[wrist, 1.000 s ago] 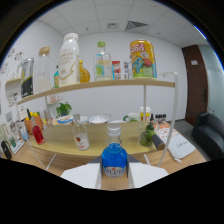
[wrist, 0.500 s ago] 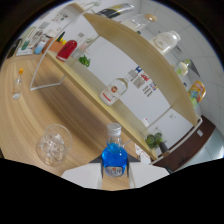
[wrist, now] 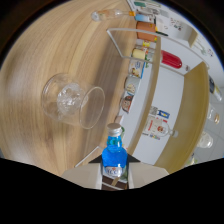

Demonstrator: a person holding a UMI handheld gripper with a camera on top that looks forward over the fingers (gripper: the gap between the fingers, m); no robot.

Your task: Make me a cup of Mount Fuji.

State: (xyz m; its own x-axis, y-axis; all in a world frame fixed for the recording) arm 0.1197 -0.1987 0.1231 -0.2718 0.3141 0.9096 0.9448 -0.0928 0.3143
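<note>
Blue bottle [wrist: 114,154], metal cap, clamped in tool [wrist: 114,172]; iced clear glass [wrist: 73,101] beyond.

Hand-held gripper [wrist: 116,172]: two broad pale beige fingers [wrist: 82,175] above a black body.

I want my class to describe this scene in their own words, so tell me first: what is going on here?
A hand-held gripper is shut on a small bottle of blue liquid with a silver cap. The view is tilted steeply, so the bottle seems tipped toward a clear glass holding ice that stands on the wooden counter just beyond the fingers. No liquid is visibly pouring. Shelves of bottles and cans line the back.
</note>
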